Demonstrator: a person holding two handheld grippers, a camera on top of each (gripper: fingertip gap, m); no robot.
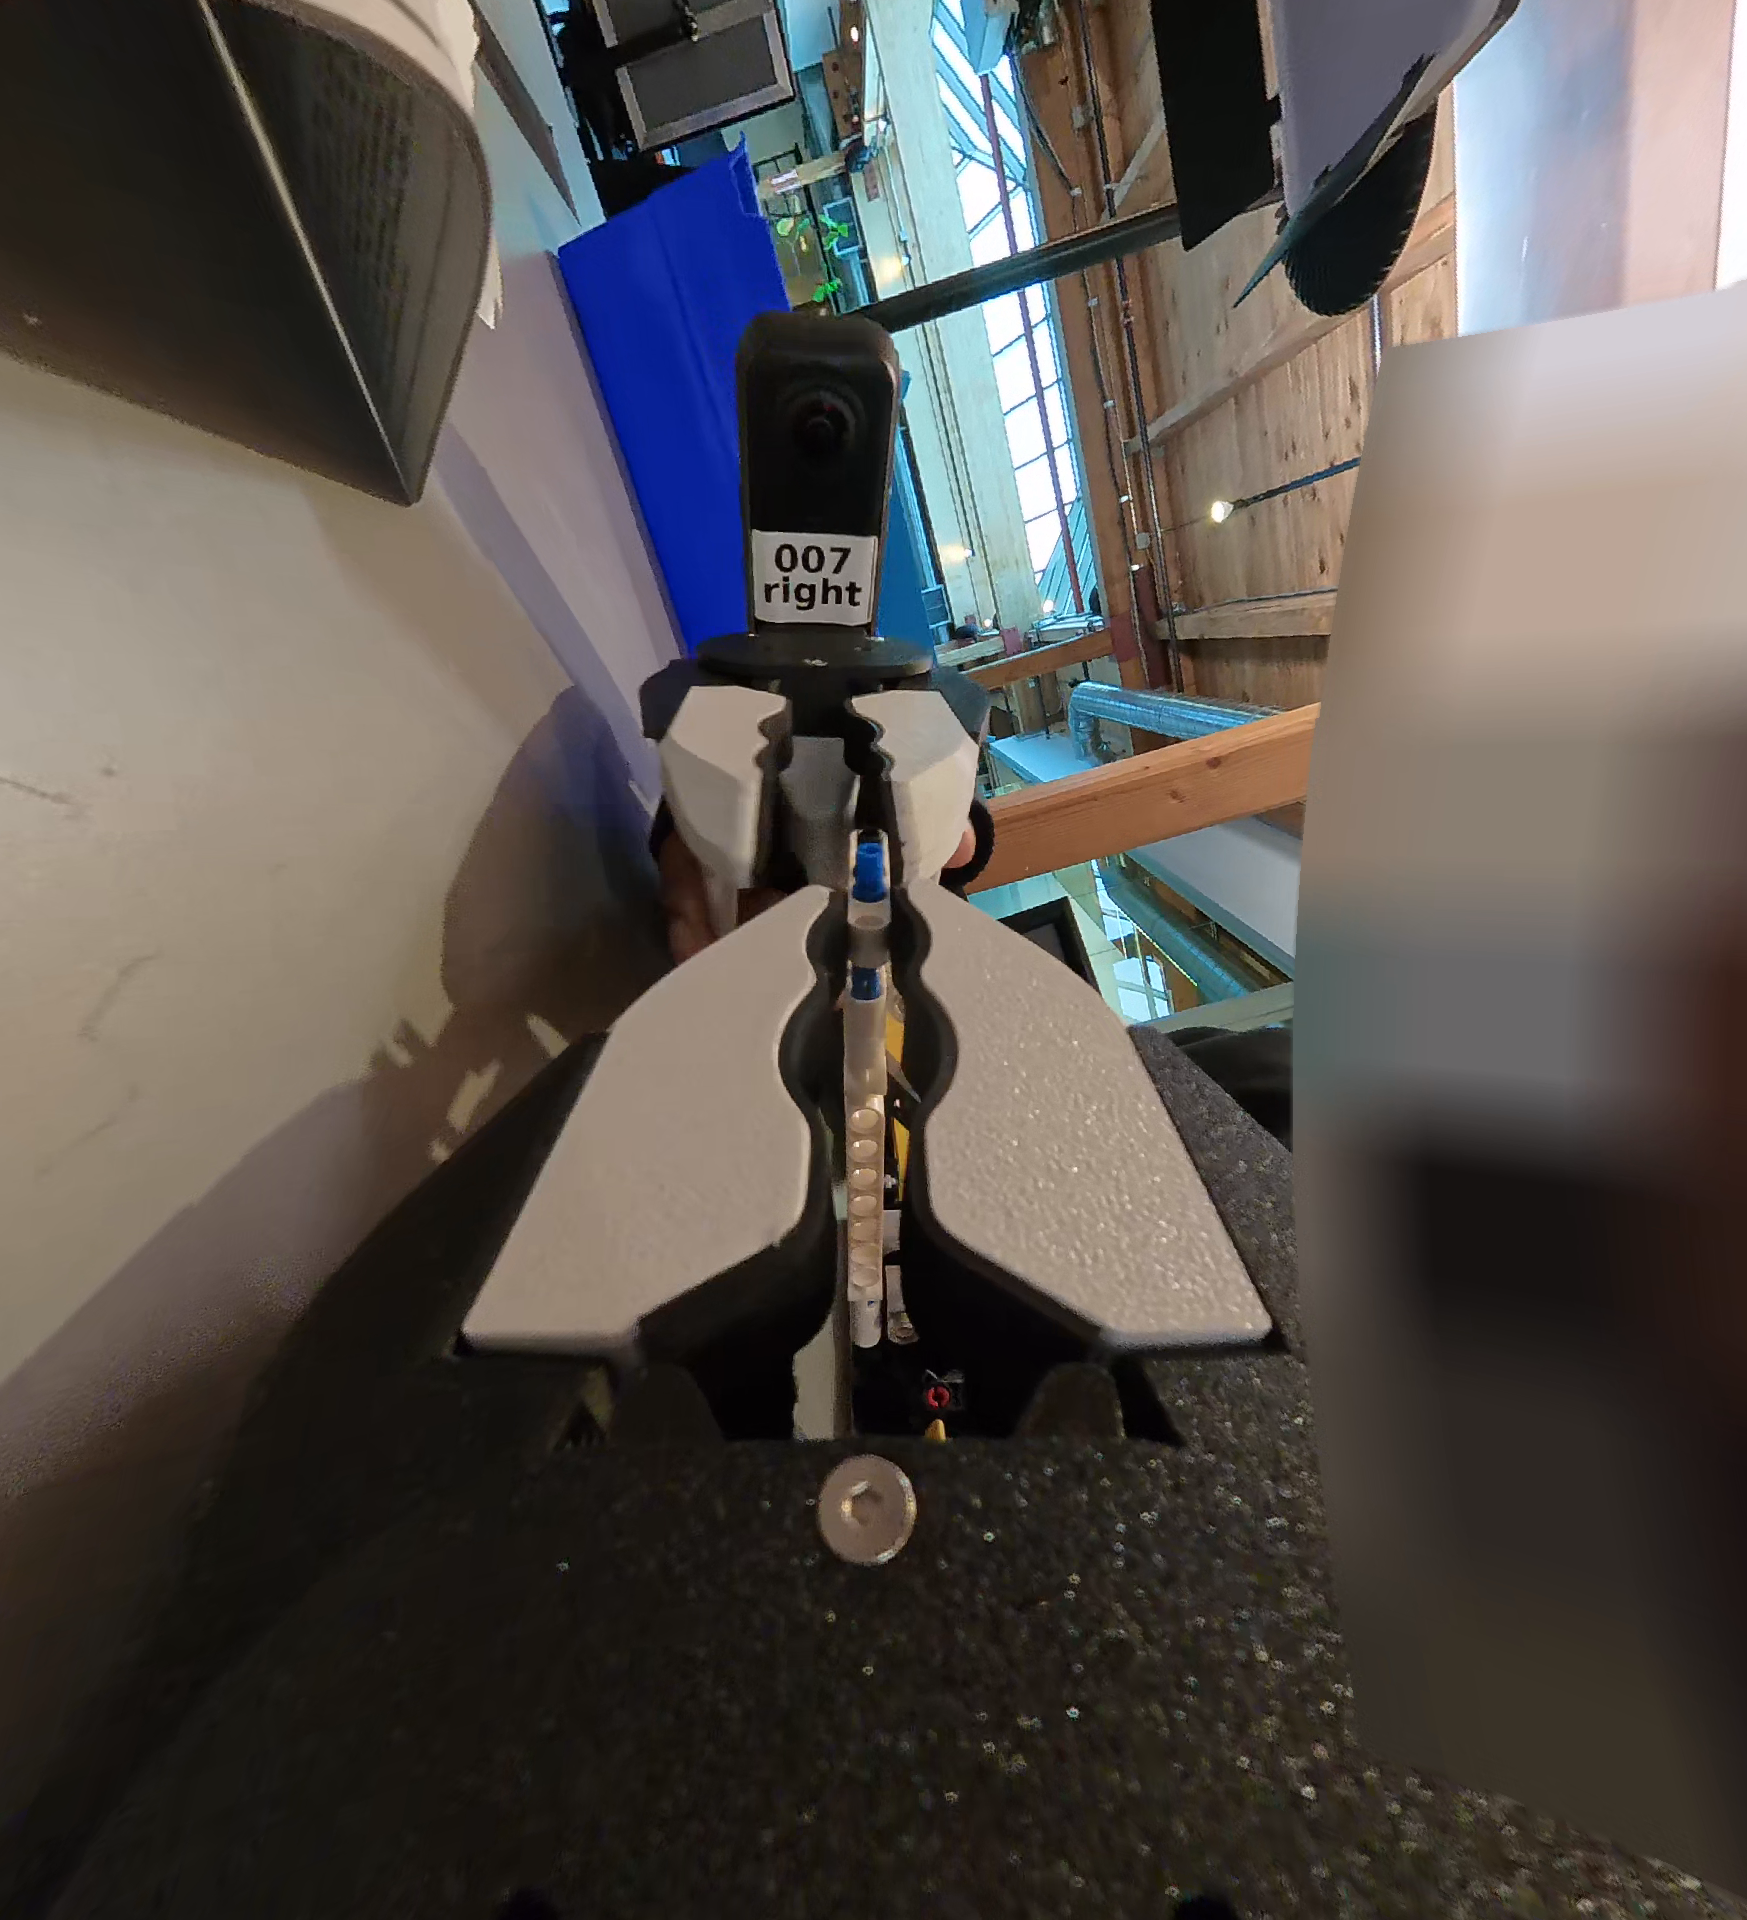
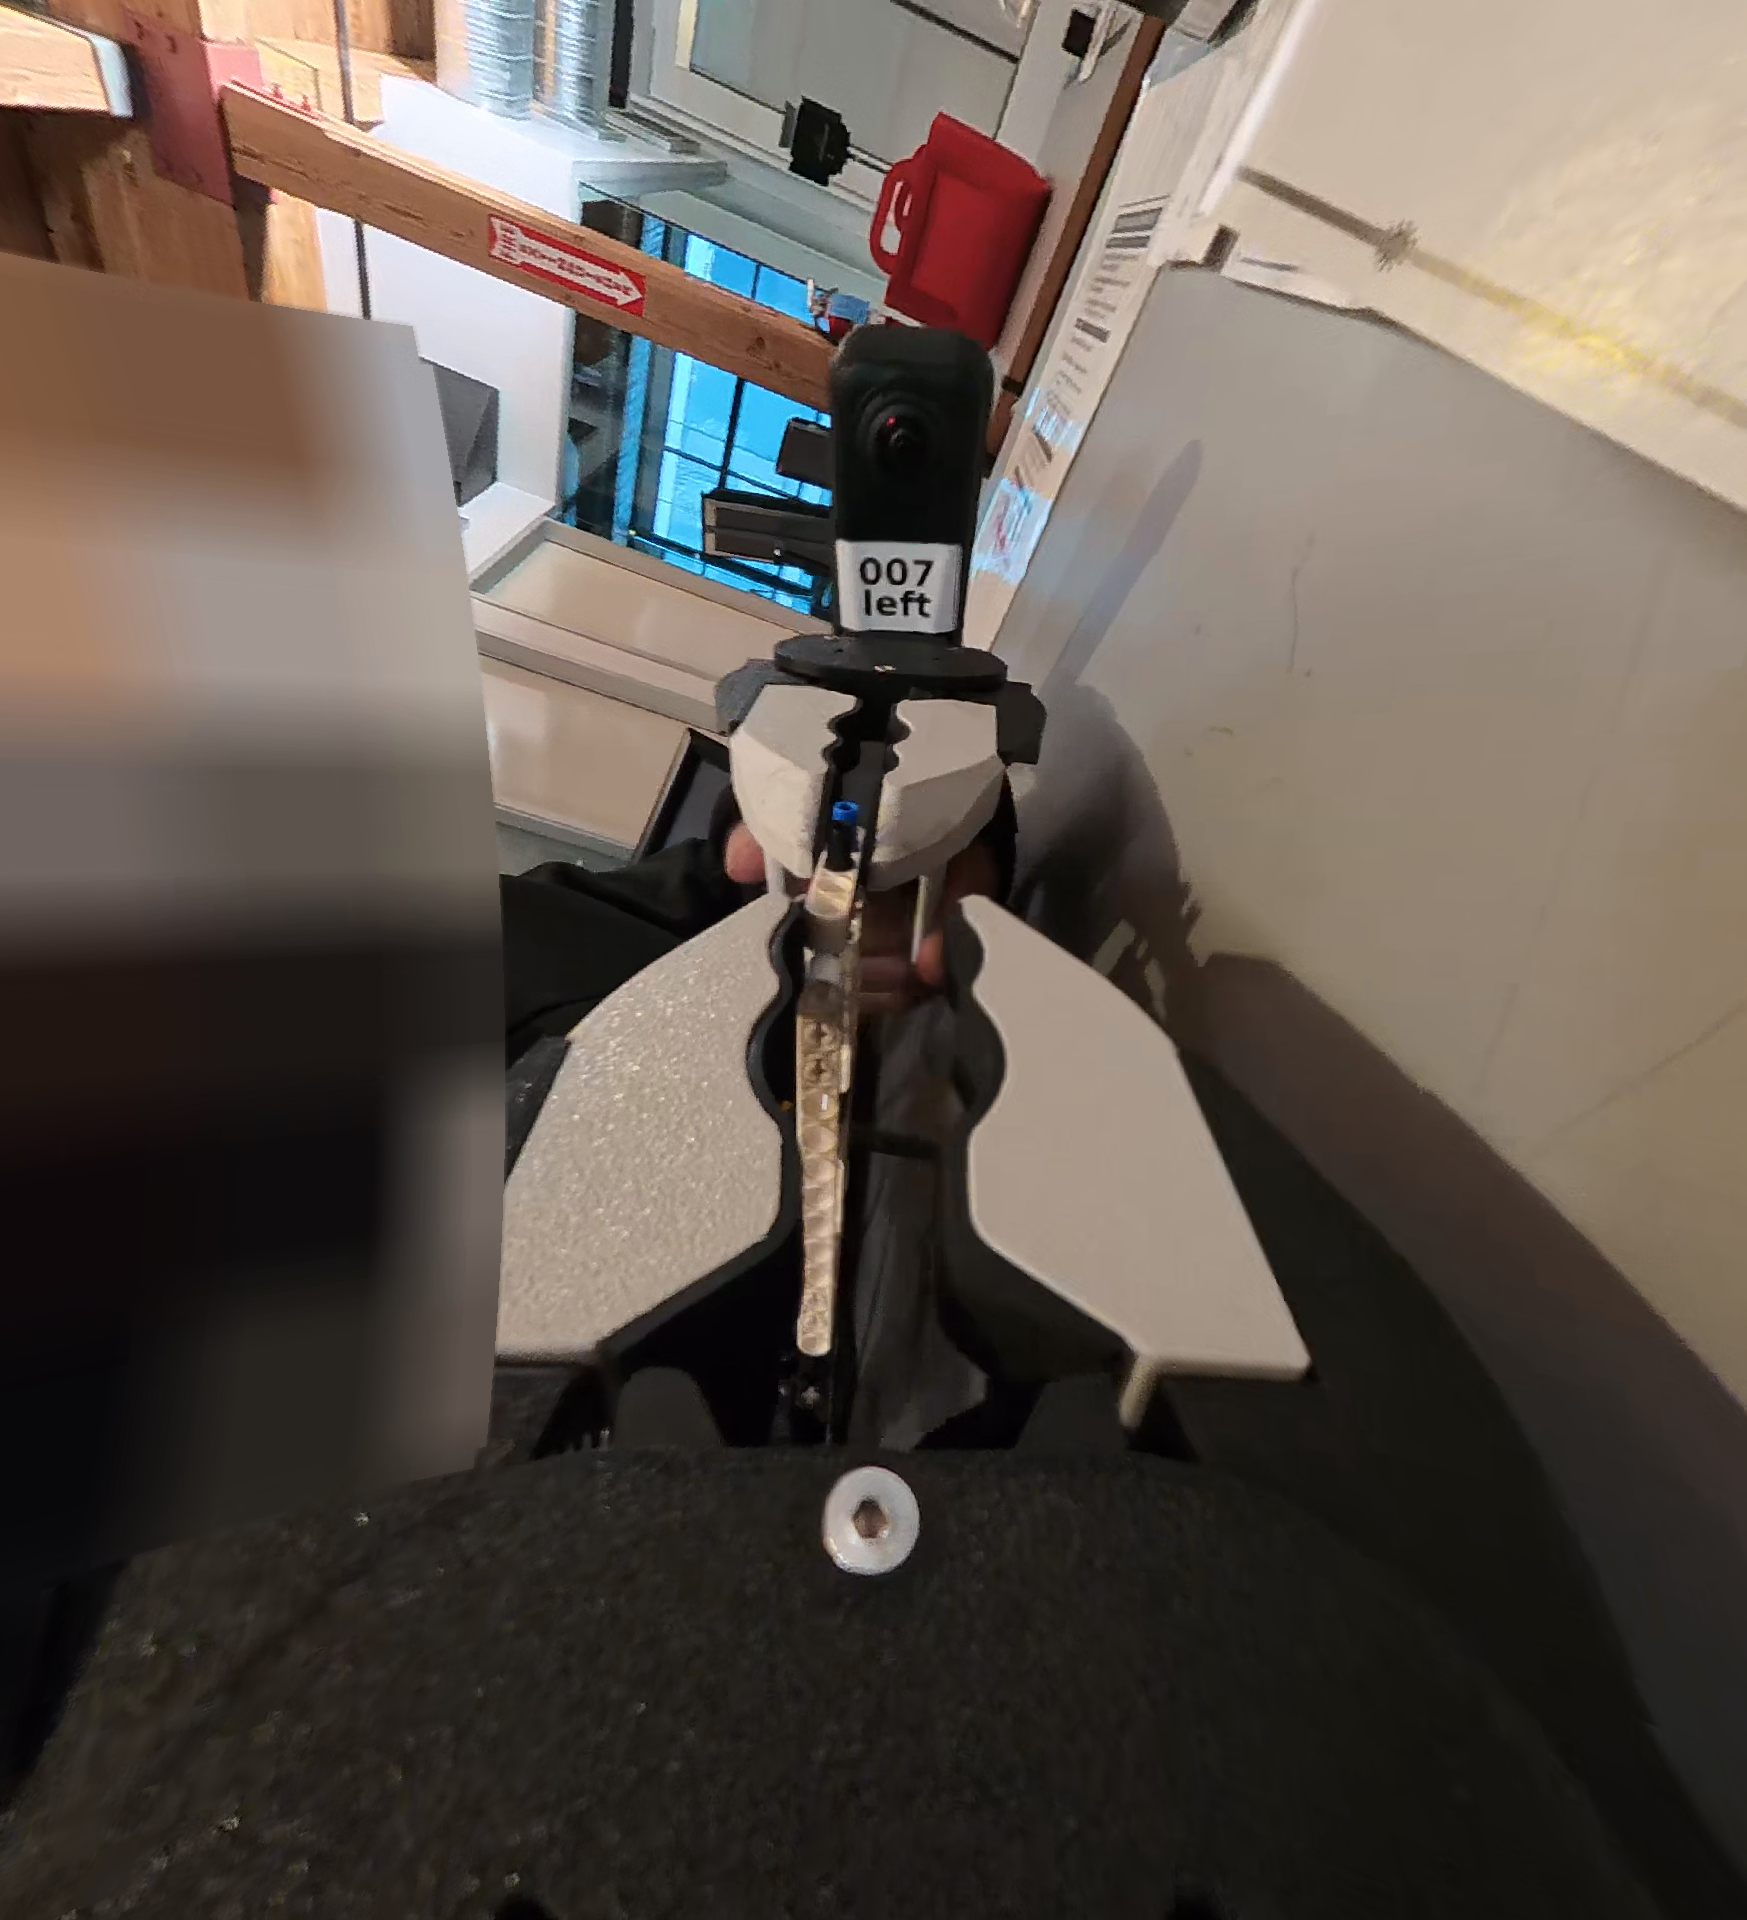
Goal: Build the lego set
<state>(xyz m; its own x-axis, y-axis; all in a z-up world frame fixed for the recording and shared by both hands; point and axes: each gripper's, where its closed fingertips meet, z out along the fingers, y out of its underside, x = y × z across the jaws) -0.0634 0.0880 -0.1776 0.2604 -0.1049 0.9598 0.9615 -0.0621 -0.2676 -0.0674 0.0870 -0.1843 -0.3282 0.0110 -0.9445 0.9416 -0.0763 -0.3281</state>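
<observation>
My two grippers face each other, tip to tip. A long white beam with a row of holes (image 1: 864,1143) runs along my left gripper (image 1: 867,914), whose grey fingers are shut on it. A blue pin (image 1: 867,868) sticks out of the beam's far end and reaches in between the fingers of the right gripper (image 1: 827,810). In the right wrist view the same beam (image 2: 822,1143) lies along the left-hand finger (image 2: 640,1143) of my right gripper (image 2: 874,925). The other finger (image 2: 1108,1143) stands well apart, so that gripper is open. The left gripper (image 2: 848,821) is beyond it, closed on the beam, with the blue pin (image 2: 845,810) showing.
A white surface (image 1: 173,831) lies close on the left, with a black rounded object (image 1: 173,208) above it. A blue mat (image 1: 671,364) and a wooden rail (image 1: 1160,779) are behind. A white cardboard box (image 2: 1471,727) is close on the right. A hand holds each gripper.
</observation>
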